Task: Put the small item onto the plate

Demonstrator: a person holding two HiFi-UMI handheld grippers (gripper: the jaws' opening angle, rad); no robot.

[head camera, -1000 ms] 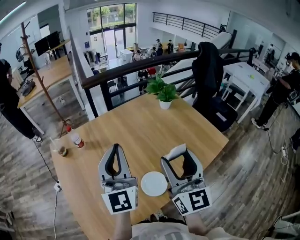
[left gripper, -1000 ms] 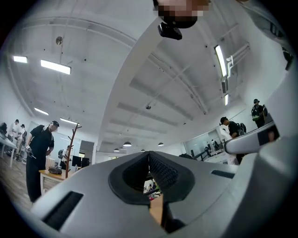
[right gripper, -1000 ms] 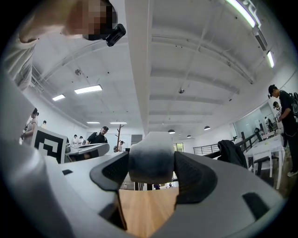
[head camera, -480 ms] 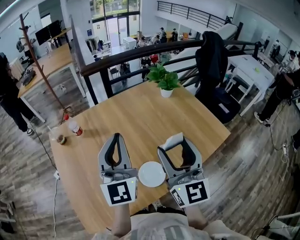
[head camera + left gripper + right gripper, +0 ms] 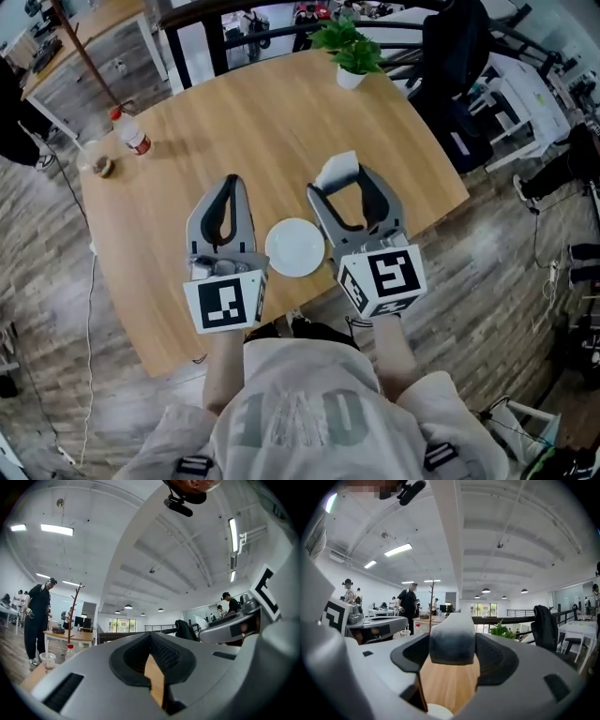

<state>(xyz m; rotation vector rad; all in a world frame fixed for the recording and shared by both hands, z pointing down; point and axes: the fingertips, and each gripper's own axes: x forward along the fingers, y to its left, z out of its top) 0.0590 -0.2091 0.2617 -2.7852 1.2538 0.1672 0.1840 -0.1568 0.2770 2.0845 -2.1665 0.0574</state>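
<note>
A small white plate (image 5: 294, 247) lies on the round wooden table (image 5: 272, 112) near its front edge, between my two grippers. My right gripper (image 5: 339, 178) is just right of the plate and is shut on a small white and grey block (image 5: 337, 168), which fills the gap between the jaw tips in the right gripper view (image 5: 451, 639). The plate's rim shows at the bottom of that view (image 5: 438, 711). My left gripper (image 5: 232, 181) lies left of the plate with its jaws shut and nothing between them; only a sliver of table shows through (image 5: 152, 679).
A potted plant (image 5: 352, 54) stands at the table's far edge. A red-capped bottle (image 5: 129, 132) and a plastic cup (image 5: 97, 161) stand at the far left. A black chair with a dark jacket (image 5: 459, 47) is beyond the table at the right. People stand in the background.
The head view has tipped further down, so table, plate and grippers sit higher in frame. Both grippers stay beside the plate, the right still shut on the block.
</note>
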